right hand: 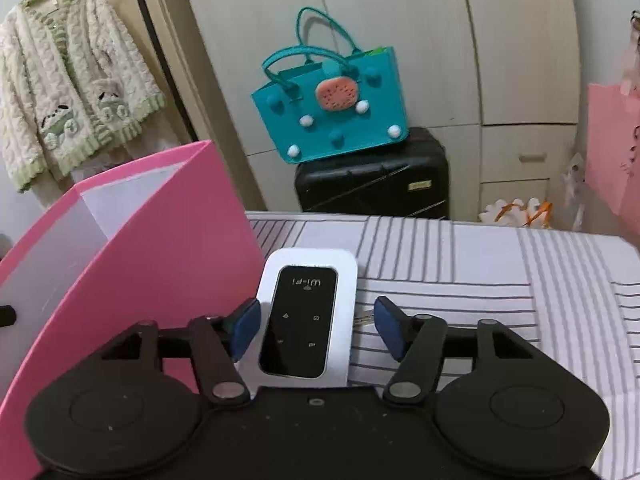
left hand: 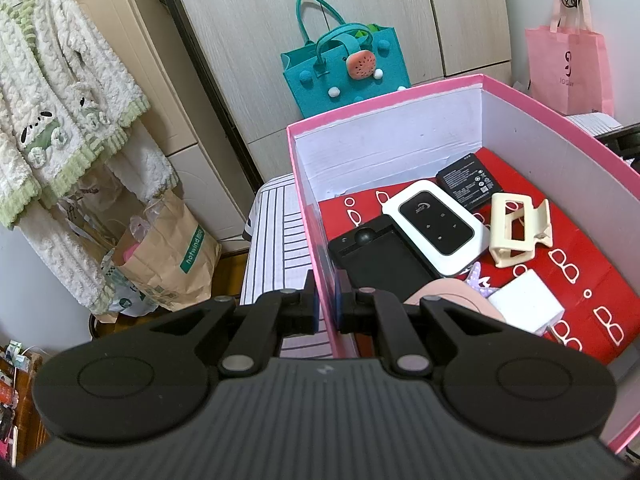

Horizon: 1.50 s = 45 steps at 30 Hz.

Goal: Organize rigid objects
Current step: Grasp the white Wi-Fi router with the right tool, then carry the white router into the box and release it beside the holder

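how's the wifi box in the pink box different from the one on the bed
The wifi box in the pink box lies tilted on top of other items; the one on the bed lies flat on the striped sheet beside the pink box. The first is clear of any claw; the second sits between the open right claw pads, not pressed. Both are white with a black glossy panel.

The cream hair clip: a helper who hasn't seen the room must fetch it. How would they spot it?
Look into the open pink box with a red floor. The hair clip lies right of the white-and-black Wi-Fi device, in front of the black battery. It alone is cream and open-framed; its neighbours are solid slabs.
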Available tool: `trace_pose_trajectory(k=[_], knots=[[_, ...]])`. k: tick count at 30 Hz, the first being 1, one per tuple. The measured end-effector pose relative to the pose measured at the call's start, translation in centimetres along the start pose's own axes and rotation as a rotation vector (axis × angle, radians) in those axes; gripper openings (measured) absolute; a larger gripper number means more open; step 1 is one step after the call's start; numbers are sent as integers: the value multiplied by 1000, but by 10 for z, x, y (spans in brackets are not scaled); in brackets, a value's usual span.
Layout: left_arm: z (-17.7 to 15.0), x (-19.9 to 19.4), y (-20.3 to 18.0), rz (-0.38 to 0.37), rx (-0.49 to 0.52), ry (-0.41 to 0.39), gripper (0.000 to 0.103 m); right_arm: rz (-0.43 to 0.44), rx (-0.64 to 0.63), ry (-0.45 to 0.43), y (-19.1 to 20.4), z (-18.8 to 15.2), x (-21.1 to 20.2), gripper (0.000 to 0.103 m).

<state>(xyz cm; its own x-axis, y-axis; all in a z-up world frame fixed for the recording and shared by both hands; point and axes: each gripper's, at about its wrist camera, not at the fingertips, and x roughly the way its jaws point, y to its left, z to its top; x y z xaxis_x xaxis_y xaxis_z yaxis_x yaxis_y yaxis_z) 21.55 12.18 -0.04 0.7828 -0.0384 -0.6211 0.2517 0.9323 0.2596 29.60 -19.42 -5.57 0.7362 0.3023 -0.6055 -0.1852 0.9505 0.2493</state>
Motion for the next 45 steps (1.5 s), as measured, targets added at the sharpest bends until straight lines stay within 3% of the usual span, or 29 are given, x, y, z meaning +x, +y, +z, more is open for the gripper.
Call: trace_pose_trajectory(k=[5,6,7,13,23,28,34,45], knots=[[0,0,0,-2,-3,-1,7,-48,-98,14,8,-6,8,77],[0,0,0,-2,-4,-1,7,-59,-108,7,9,-7,7,74],[0,0,0,0,0,-1,7,-61,-118,5,9,-7,6,65],[0,0,0,-5,-5,-2,7,-78,-135,41,6,-9,-12,65],[1,-1,2,-12,-13,-7,7,-78,-124,177,-7,-17,-36,65],[2,0,2,-11,-11,-7,7,-116,-168,127,-4,-17,-29,71],[1,0,2,-15,-17,-9,7,-86,-167,82,-6,-9,-27,64],[1,1,4,-19,-18,-8,7,10,-64,29,-6,-4,-78,64]])
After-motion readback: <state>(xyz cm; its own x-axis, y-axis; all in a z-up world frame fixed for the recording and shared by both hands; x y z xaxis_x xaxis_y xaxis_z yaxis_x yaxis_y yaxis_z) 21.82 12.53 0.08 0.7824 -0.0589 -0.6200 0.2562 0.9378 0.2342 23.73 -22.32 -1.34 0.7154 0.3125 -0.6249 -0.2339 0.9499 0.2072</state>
